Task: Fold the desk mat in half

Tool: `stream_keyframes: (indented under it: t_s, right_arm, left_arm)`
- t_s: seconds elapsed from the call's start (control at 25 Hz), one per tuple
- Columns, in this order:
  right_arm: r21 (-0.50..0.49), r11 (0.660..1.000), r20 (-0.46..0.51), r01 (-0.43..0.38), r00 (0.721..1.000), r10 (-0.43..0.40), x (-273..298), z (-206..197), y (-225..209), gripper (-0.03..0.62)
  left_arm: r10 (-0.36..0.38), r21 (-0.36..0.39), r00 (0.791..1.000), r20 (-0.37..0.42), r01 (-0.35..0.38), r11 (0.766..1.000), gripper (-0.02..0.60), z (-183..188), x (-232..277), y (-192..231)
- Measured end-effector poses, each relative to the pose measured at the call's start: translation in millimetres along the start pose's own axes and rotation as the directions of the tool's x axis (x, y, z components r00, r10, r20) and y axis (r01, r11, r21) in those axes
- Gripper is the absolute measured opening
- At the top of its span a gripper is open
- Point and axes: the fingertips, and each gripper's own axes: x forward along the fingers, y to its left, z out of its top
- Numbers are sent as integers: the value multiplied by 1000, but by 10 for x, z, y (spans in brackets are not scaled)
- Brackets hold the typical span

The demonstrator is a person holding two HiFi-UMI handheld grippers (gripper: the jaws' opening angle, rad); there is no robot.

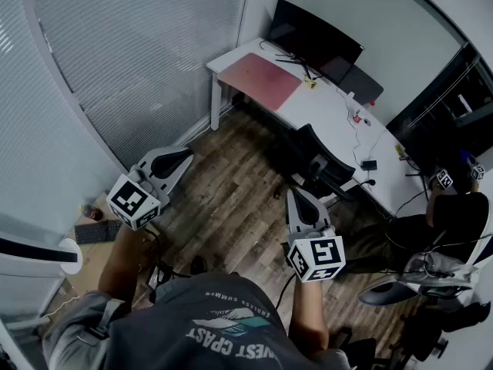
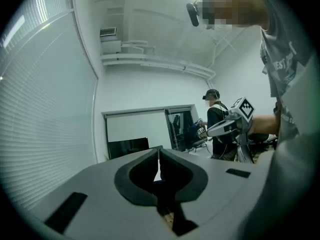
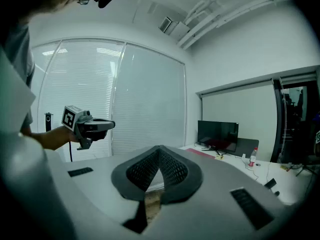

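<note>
Left gripper (image 1: 185, 156), right gripper (image 1: 296, 195), jaws together, desk mat (image 1: 259, 81) well apart

- We see a white desk (image 1: 331, 110) at the far wall, with a dark monitor (image 1: 312, 37) standing on it.
- We find a black office chair (image 1: 323, 164) just beside the desk, on the wooden floor (image 1: 231, 191).
- We spot a keyboard (image 1: 98, 231) near the blinds (image 1: 139, 45), well apart from the desk.

Left gripper (image 1: 179, 159) closed, empty, right gripper (image 1: 296, 197) closed, empty
</note>
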Motion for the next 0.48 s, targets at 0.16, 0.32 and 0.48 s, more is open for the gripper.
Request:
stream_keyframes:
  t_s: [0.16,0.32,0.48]
  right_arm:
    - [2,1000,-4,7,1000,-7,88,-12,-5,25]
    - [4,1000,-9,17,1000,-17,172,-24,43,25]
    - [8,999,-15,33,999,-33,264,-30,94,25]
  left_arm:
    - [-8,-2,1000,-3,8,1000,26,-50,35,72]
    - [-16,-8,1000,-1,16,1000,26,-100,19,163]
    - [-29,-13,1000,0,29,999,26,-158,4,285]
